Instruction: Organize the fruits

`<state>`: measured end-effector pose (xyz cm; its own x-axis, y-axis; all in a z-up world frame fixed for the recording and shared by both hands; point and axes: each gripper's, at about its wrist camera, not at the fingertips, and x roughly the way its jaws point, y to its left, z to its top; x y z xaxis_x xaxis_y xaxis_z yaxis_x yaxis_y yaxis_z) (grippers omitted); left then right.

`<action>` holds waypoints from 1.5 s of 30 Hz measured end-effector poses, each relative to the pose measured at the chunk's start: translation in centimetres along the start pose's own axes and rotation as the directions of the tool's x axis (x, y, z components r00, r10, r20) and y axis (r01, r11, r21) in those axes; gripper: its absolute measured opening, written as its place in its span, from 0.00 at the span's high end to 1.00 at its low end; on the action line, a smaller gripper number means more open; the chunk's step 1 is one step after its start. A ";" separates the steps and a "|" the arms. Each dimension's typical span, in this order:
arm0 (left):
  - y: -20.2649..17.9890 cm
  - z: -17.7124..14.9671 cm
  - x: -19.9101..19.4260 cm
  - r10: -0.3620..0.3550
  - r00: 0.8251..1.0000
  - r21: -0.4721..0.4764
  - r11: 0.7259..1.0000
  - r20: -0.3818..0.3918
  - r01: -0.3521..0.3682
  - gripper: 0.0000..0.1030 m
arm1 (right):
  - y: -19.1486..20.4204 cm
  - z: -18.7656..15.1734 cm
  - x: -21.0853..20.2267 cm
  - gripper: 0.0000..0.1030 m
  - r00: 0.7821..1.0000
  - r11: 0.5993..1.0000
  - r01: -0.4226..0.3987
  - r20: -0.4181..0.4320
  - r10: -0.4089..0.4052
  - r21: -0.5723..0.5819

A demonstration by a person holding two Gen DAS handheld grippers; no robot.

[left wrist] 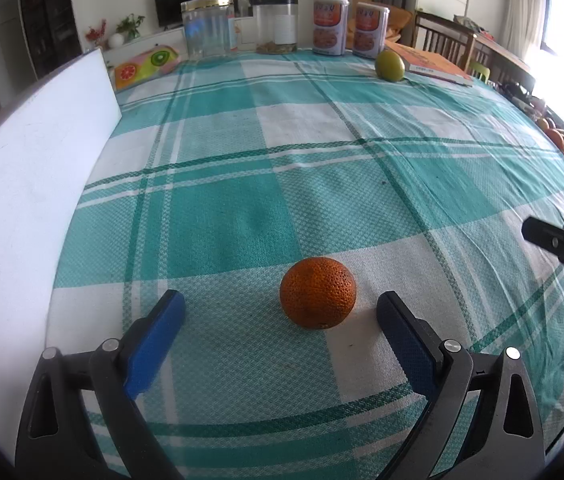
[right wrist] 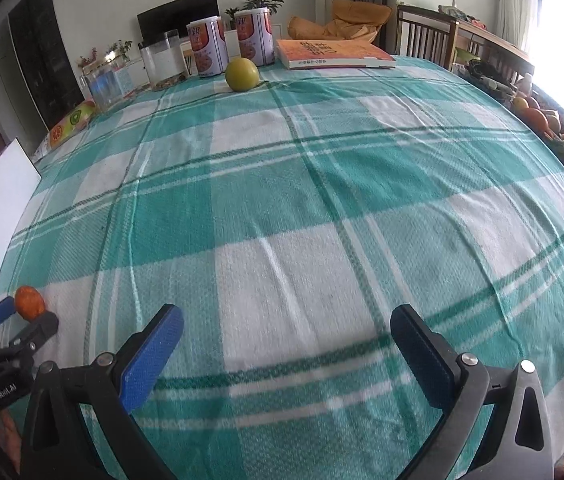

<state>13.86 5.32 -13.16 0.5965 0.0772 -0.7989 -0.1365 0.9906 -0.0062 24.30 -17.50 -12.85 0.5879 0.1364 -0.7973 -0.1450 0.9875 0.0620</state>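
Note:
A bumpy orange fruit (left wrist: 317,292) lies on the green-and-white checked tablecloth (left wrist: 242,152), just ahead of my left gripper (left wrist: 280,308), which is open with the fruit near the line between its fingertips, closer to the right finger. It also shows in the right wrist view (right wrist: 30,302), next to the left gripper (right wrist: 22,316). A green round fruit (left wrist: 389,65) sits at the far side near a book; it also shows in the right wrist view (right wrist: 242,74). My right gripper (right wrist: 287,320) is open and empty over bare cloth.
A white board (left wrist: 22,184) stands along the left edge. At the back are a clear jar (left wrist: 210,26), a glass tank (left wrist: 276,28), two printed cans (left wrist: 347,26), an orange book (right wrist: 331,54) and a fruit-print pouch (left wrist: 146,65). Oranges (right wrist: 537,120) lie off the right edge.

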 end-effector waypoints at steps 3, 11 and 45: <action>0.0 0.0 0.0 -0.001 1.000 0.000 1.000 0.000 0.001 0.05 | 0.2 6.5 3.5 0.00 0.997 0.997 -0.077 0.010 0.077 -0.002; 0.1 0.0 0.0 0.001 1.000 -0.002 1.000 0.000 -0.001 0.05 | 2.7 20.4 14.1 0.03 0.984 0.984 -0.178 0.011 0.178 0.005; 0.1 0.0 0.0 0.002 1.000 -0.005 1.000 0.002 -0.002 0.05 | 0.6 1.2 -2.3 0.22 0.958 0.958 -0.285 -0.028 0.286 0.026</action>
<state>13.88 5.39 -13.14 0.5978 0.0789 -0.7977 -0.1414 0.9899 -0.0081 23.83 -17.15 -10.23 0.4997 0.4105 -0.7628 -0.2854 0.9094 0.3025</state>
